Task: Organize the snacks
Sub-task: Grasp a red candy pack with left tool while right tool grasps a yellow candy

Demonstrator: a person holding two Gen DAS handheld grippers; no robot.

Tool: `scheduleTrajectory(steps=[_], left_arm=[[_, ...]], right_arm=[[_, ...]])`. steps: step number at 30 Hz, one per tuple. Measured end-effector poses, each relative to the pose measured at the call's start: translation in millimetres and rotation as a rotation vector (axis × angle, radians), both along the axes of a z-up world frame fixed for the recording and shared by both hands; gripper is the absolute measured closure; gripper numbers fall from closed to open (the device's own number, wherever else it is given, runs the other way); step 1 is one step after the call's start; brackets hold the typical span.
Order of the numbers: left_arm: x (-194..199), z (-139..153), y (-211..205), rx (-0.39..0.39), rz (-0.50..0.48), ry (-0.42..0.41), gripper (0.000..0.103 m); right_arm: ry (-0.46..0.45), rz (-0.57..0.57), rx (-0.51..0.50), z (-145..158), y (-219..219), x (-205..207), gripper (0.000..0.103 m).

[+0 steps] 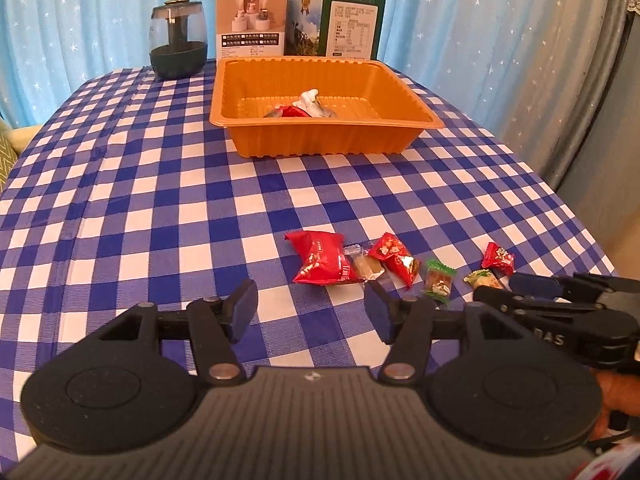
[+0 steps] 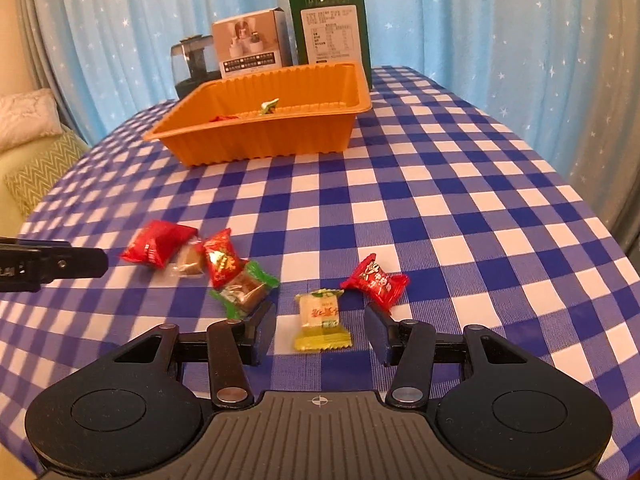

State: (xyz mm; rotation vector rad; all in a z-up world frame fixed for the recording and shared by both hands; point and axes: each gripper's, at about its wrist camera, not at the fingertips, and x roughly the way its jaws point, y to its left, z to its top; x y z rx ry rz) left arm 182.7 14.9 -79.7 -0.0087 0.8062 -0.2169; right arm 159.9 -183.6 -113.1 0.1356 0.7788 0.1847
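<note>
Six wrapped snacks lie loose on the blue-checked tablecloth [image 1: 160,208] in the left wrist view, strung in a row ahead of the left gripper [image 1: 311,310]. Its jaws stand wide apart and hold nothing. Just beyond them sits the big red packet [image 1: 320,262], with a clear-wrapped brown candy [image 1: 366,266] and a red foil candy [image 1: 394,258] touching in a cluster to its right. Further right are the green-wrapped candy [image 1: 439,278], a yellow-green candy [image 1: 486,280] and a small red candy [image 1: 498,258]. The right gripper [image 1: 532,286] enters from the right edge beside those last two. The orange tray [image 1: 320,140] stands well apart toward the far end, with a few wrapped pieces inside. Behind it are a dark jar [image 1: 178,42], a white box [image 1: 252,22] and a green box [image 1: 352,20].

In the right wrist view, the right gripper [image 2: 320,326] is likewise spread wide and grips nothing. The yellow-green candy [image 2: 322,318] lies on the cloth directly between its fingers, touching neither. The small red candy [image 2: 376,282] sits just beyond the right finger; the green-wrapped candy [image 2: 244,288] is just beyond the left finger. The red foil candy [image 2: 220,258], brown candy [image 2: 188,260] and big red packet [image 2: 158,242] trail off leftward, toward the left gripper's tip [image 2: 80,262]. The orange tray [image 2: 260,136] stands far ahead.
</note>
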Motion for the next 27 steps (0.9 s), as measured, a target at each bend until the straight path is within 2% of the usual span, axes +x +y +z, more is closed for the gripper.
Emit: scheduleTrajectory(steps=[8,13,18,27], left_arm=[[4.2,-4.8,-2.7,-0.007,-0.007,0.015,0.047],[9.7,-6.8,-6.3,-0.012,-0.012,0.007,0.047],[24.1,-8.4,-12.9,0.004,-0.005,-0.029,0.047],[47.2,-18.7,-23.6,0.039,-0.022,-0.023,0.062]], right_arm=[[0.002,0.008,-0.050,-3.0,8.1,8.0,0.079],[0.008,0.003,-0.048,-2.3,10.2,8.0,0.081],[-0.029,-0.010,-0.022,9.0,9.1,6.3,0.081],[-0.022,-0.018,0.022,12.9,8.2,10.4,0.081]])
